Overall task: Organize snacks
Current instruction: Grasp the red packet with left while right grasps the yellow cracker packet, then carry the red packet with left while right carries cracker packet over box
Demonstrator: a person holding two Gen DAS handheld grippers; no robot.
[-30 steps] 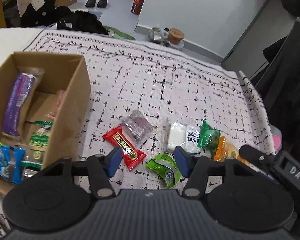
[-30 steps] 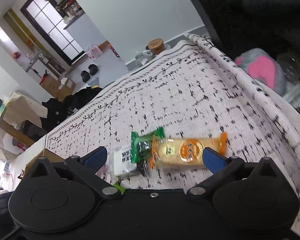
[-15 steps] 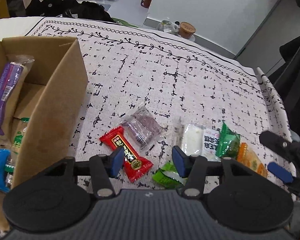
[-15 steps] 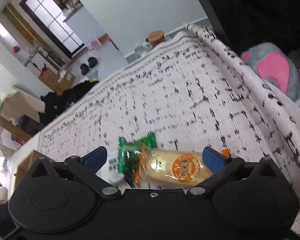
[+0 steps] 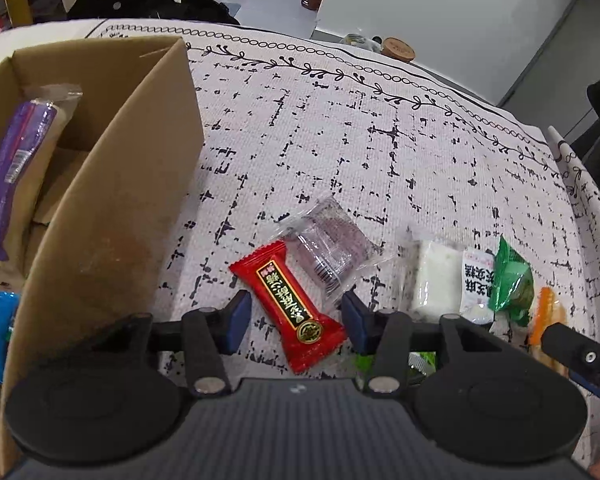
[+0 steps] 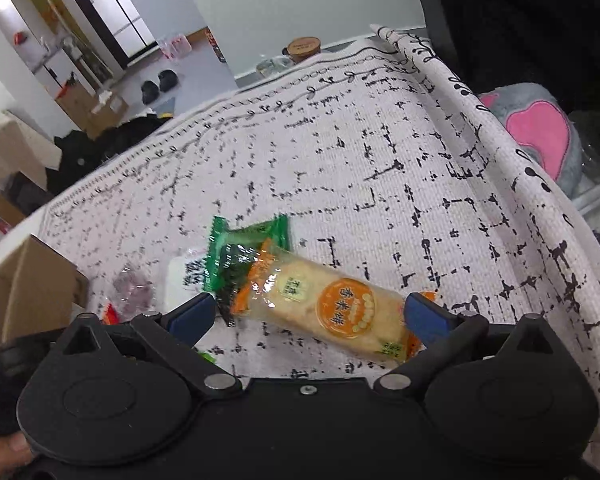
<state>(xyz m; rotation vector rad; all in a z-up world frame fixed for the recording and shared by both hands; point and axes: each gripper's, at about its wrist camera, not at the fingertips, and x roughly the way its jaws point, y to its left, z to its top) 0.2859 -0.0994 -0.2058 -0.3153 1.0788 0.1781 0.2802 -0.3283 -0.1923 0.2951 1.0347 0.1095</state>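
My left gripper [image 5: 296, 322] is open, its blue fingers either side of a red snack packet [image 5: 290, 304] on the patterned cloth. A clear purple packet [image 5: 332, 248], a white packet [image 5: 440, 276] and a green packet [image 5: 512, 280] lie to the right. My right gripper [image 6: 308, 316] is open around an orange rice-cracker packet [image 6: 332, 308], beside the green packet [image 6: 244, 248]. The cardboard box [image 5: 112, 208] at left holds a purple packet [image 5: 12, 160] and a blue one [image 5: 0, 332].
The cloth's far part [image 5: 380, 120] is bare. The table edge drops off at right [image 6: 520, 184], with a grey and pink plush [image 6: 540, 128] below. A wooden-lidded jar [image 5: 398, 49] stands past the far edge. The box wall rises left of my left gripper.
My left gripper has moved forward and left, from over the light green packet to astride the red packet. My right gripper has closed in on the orange packet.
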